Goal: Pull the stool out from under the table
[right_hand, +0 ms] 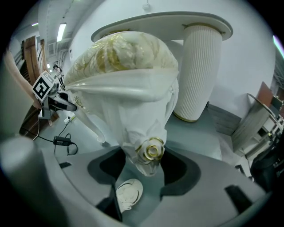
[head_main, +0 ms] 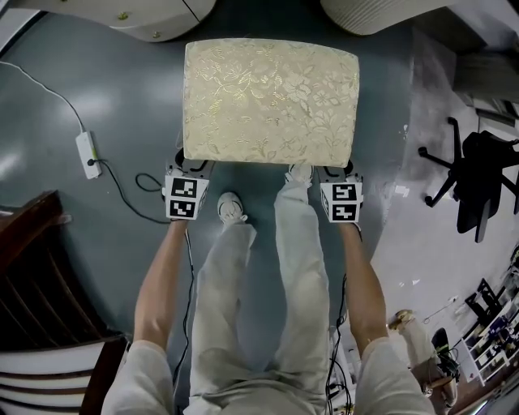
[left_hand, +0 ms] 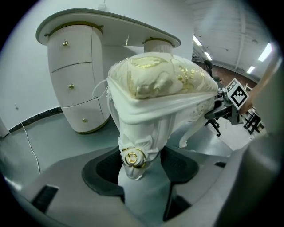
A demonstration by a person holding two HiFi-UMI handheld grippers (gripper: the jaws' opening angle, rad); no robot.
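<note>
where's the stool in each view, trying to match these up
Head view: stool top centre, seen from above.
Left gripper view: stool at centre, corner leg gripped by the left tool.
Right gripper view: stool at centre, other corner leg gripped by the right tool.
Shared landmark: white table behind the stool.

Left gripper [left_hand: 141, 167] and right gripper [right_hand: 145, 167] had grey moulded bodies, black jaw pads [left_hand: 104, 170] and marker cubes [head_main: 182, 197] with black-and-white squares. Thin black cables [head_main: 188, 324] ran beside the forearms. The person wore pale beige trousers [head_main: 243, 308], white sneakers [head_main: 231, 208] and short light sleeves [head_main: 144, 374].
</note>
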